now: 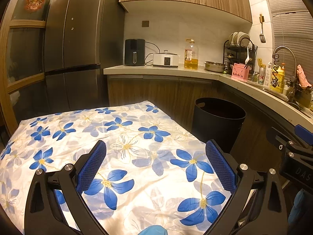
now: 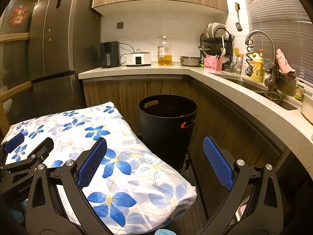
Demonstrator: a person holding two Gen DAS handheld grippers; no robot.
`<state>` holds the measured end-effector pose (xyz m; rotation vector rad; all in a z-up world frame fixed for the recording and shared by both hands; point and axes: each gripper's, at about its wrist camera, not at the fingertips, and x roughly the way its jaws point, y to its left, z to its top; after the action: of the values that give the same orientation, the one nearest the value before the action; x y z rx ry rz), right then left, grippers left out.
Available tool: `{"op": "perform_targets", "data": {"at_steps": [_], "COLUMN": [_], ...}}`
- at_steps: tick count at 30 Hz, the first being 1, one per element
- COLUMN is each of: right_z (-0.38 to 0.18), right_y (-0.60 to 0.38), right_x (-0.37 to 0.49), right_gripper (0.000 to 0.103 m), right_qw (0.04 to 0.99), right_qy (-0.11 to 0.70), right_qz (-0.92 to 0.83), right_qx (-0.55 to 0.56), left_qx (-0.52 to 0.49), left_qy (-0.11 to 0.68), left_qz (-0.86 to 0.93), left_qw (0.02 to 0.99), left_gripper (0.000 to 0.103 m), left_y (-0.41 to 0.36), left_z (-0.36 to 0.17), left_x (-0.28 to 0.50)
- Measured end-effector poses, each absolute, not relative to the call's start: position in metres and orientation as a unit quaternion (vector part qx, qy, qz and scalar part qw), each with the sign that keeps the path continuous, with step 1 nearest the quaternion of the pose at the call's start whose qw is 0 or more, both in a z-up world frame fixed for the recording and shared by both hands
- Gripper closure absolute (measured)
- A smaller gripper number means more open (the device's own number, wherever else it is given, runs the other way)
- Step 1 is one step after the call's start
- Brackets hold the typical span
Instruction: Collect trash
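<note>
A black round trash bin (image 1: 217, 123) stands on the floor right of the table, in front of the cabinets; it also shows in the right wrist view (image 2: 166, 125), with something reddish visible through its side handle hole. My left gripper (image 1: 155, 152) is open and empty above the table covered with a blue-flowered cloth (image 1: 93, 129). My right gripper (image 2: 154, 148) is open and empty, over the table's right corner (image 2: 137, 176) and short of the bin. No loose trash shows on the cloth. The left gripper shows at the left edge of the right wrist view (image 2: 25, 146).
An L-shaped counter (image 2: 244, 101) runs behind and to the right, with an air fryer (image 2: 109, 53), cooker (image 2: 138, 58), oil bottle (image 2: 164, 51), steel bowl (image 2: 190, 60), dish rack (image 2: 216, 39) and sink faucet (image 2: 260, 39). A dark fridge (image 1: 74, 39) stands at the left.
</note>
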<state>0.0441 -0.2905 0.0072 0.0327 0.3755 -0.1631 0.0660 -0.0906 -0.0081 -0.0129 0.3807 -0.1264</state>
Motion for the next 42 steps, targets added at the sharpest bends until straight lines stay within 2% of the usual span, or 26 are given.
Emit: {"op": "perform_targets", "data": {"at_steps": [42], "right_z": [0.011], "right_y": [-0.276], "right_x": [0.036], "right_gripper": [0.005], "right_qw": [0.980], "right_qy": [0.182], "right_qz": [-0.077], "right_qx": [0.010], "left_qx": [-0.014], "left_qy": [0.188], "left_qz": [-0.065], "left_qw": [0.980], "left_gripper": [0.006], "left_y": [-0.084], "left_z": [-0.005], "left_x": [0.058]}}
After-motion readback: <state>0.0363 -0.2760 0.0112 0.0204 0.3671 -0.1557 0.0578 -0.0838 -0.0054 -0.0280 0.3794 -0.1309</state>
